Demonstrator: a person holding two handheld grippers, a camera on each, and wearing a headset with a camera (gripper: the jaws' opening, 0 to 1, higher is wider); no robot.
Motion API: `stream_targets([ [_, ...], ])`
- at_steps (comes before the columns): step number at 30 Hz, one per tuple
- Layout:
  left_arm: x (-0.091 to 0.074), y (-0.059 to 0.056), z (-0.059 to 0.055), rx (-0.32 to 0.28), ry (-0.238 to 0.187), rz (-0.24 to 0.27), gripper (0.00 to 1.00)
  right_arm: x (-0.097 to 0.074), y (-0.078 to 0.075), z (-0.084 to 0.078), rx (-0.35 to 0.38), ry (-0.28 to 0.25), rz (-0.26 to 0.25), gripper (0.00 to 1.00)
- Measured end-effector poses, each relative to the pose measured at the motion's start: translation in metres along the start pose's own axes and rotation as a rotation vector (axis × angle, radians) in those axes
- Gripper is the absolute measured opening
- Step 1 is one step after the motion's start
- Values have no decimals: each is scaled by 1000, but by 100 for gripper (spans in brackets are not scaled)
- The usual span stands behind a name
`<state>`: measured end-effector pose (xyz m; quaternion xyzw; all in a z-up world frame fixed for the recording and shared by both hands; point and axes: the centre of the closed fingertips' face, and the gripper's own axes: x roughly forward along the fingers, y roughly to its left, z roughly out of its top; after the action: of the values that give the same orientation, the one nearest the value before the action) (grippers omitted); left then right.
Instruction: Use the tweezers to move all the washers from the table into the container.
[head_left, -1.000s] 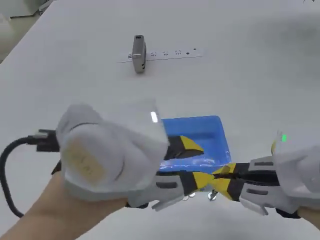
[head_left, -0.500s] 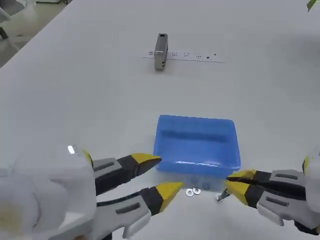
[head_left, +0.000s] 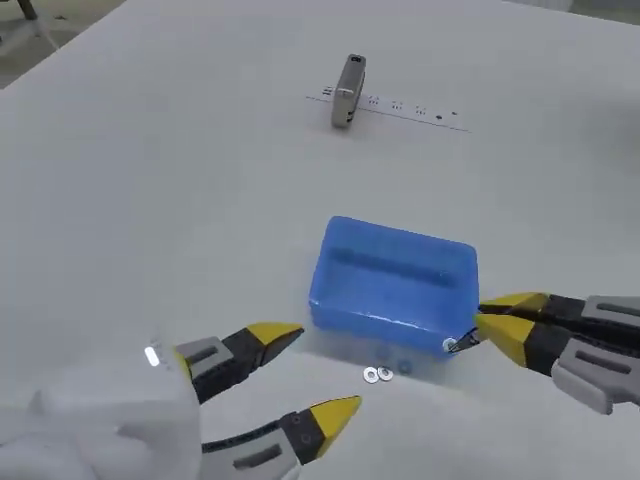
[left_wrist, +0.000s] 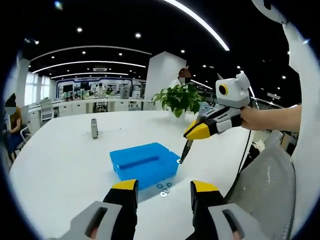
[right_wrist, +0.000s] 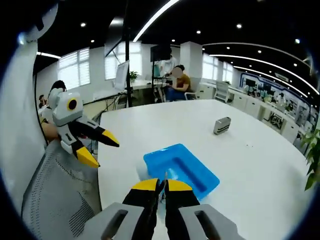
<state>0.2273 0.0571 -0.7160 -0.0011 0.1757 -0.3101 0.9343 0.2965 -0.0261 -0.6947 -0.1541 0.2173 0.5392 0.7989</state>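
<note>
A blue container stands on the white table. Two small washers lie just in front of its near wall. My right gripper comes in from the right, shut on thin tweezers. The tweezers' tip is at the container's near right corner, with what looks like a washer in it. My left gripper is open and holds nothing, low at the left, short of the washers. In the left gripper view the container, the washers and the right gripper show.
A small grey metal block stands far back beside a printed strip on the table. In the right gripper view the container lies ahead and the left gripper is at the left. Office desks and people are far behind.
The left gripper has drawn back toward the lower left and stands open. The right gripper has lifted the tweezers from the table up to the container's near right corner.
</note>
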Motion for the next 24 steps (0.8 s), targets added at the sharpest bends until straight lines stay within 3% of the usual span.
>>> stream_targets([
  [8, -1, 9, 5, 6, -38, 44, 52, 24, -30, 5, -13, 13, -33, 0],
  [15, -3, 10, 13, 47, -74, 70, 64, 43, -57, -6, 59, 30, -52, 0],
  [24, -7, 24, 20, 52, -122, 150, 89, 59, -66, -25, 98, 89, -65, 0],
])
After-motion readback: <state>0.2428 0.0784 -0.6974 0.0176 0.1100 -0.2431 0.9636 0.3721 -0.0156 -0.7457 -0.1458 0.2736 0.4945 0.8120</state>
